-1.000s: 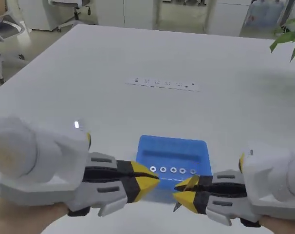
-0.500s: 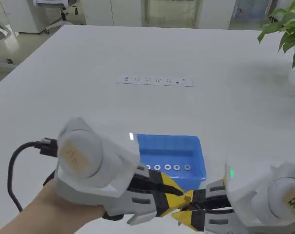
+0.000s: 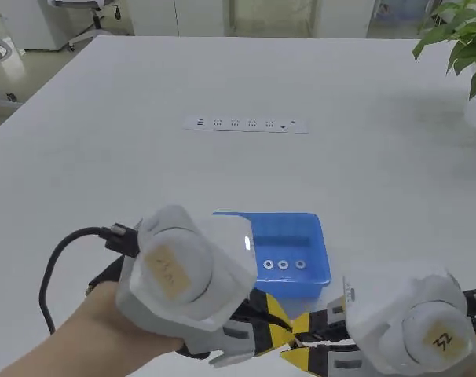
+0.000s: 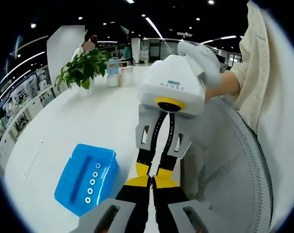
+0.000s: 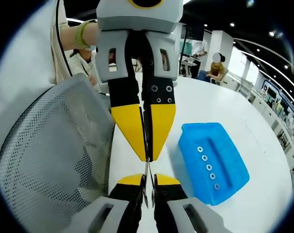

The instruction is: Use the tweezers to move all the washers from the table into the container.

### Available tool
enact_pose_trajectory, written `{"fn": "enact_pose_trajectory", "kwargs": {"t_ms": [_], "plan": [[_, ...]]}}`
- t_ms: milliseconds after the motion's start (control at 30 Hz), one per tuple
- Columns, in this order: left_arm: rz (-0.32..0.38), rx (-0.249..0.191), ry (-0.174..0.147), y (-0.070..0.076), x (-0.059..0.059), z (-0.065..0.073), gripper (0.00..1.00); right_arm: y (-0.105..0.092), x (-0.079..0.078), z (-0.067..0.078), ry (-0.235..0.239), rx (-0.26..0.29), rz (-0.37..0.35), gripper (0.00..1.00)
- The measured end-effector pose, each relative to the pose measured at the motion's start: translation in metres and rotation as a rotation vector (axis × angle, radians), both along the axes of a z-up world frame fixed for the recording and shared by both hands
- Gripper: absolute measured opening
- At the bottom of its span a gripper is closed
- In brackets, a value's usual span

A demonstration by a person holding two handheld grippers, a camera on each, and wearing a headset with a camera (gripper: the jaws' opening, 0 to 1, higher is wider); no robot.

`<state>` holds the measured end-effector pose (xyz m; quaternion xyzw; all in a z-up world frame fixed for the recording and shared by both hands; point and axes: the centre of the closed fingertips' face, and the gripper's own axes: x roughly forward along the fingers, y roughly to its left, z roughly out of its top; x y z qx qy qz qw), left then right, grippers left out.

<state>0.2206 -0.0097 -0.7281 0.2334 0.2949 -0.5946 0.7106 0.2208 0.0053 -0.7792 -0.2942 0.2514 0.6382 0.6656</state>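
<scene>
1. Both tools sit low at the near edge of the table (image 3: 222, 173), nose to nose. The left gripper (image 4: 151, 184) and the right gripper (image 5: 147, 180) have their yellow tips almost touching.
2. The right gripper is clenched on the tweezers (image 5: 145, 189). In its own view you can see the thin metal blades pinched between its jaws, poking out toward the other tool.
3. The left gripper's jaws are squeezed together too. A thin line runs up between them in the right gripper view, but honestly I can't tell if that's the tweezers' tip being nipped or just the seam between the jaws.
4. The blue container (image 3: 297, 234) is on the table just past the tips, close to the near edge and roughly midway along it.
5. The washers (image 3: 283, 265) are inside the container, lined up in a row on its floor. Both gripper views show five, while the head view catches three, with the left gripper's body covering that end of the row.
6. A hand (image 3: 89, 330) wraps the left tool from below, with a black cable looping off it.
7. A white power strip (image 3: 246, 124) lies further toward the middle of the table, and a leafy plant (image 3: 458, 35) is by the far right edge.
8. A mesh chair (image 5: 50, 165) shows beside the table's near edge.
</scene>
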Motion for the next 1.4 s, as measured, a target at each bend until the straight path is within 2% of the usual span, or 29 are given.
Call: {"fn": "enact_pose_trajectory", "kwargs": {"t_ms": [133, 267, 400, 467, 733, 800, 867, 900, 1033, 1133, 1200, 1267, 1400], "plan": [[-0.025, 0.064, -0.017, 0.006, -0.001, -0.012, 0.0, 0.002, -0.001, -0.007, 0.022, 0.002, -0.012, 0.04], [-0.037, 0.121, -0.036, 0.015, -0.001, -0.021, 0.0, 0.002, 0.0, -0.01, 0.069, 0.023, -0.053, 0.06], [-0.042, 0.147, -0.032, 0.022, -0.001, -0.027, 0.0, -0.009, 0.004, -0.007, 0.094, 0.041, -0.151, 0.17], [-0.041, 0.159, -0.028, 0.026, -0.001, -0.032, 0.0, -0.019, 0.008, -0.001, 0.095, 0.069, -0.211, 0.2], [-0.04, 0.216, -0.003, 0.035, 0.0, -0.051, 0.0, -0.061, 0.02, 0.027, 0.108, 0.2, -0.459, 0.21], [-0.04, 0.233, 0.004, 0.037, 0.001, -0.057, 0.0, -0.069, 0.025, 0.035, 0.089, 0.231, -0.508, 0.2], [-0.031, 0.249, 0.028, 0.04, 0.001, -0.063, 0.0, -0.077, 0.028, 0.044, 0.086, 0.28, -0.565, 0.21], [-0.03, 0.253, 0.027, 0.041, 0.002, -0.065, 0.0, -0.082, 0.032, 0.049, 0.08, 0.306, -0.604, 0.21], [-0.017, 0.278, 0.055, 0.044, 0.0, -0.073, 0.0, -0.098, 0.041, 0.064, 0.069, 0.391, -0.702, 0.23], [-0.016, 0.303, 0.06, 0.047, 0.0, -0.078, 0.0, -0.107, 0.041, 0.07, 0.074, 0.404, -0.717, 0.22], [-0.015, 0.313, 0.066, 0.048, 0.001, -0.08, 0.0, -0.115, 0.042, 0.069, 0.066, 0.386, -0.734, 0.24], [-0.016, 0.319, 0.067, 0.048, 0.001, -0.081, 0.0, -0.121, 0.043, 0.069, 0.052, 0.376, -0.749, 0.25], [-0.009, 0.322, 0.071, 0.048, 0.003, -0.082, 0.0, -0.128, 0.045, 0.071, 0.053, 0.393, -0.776, 0.24]]}}
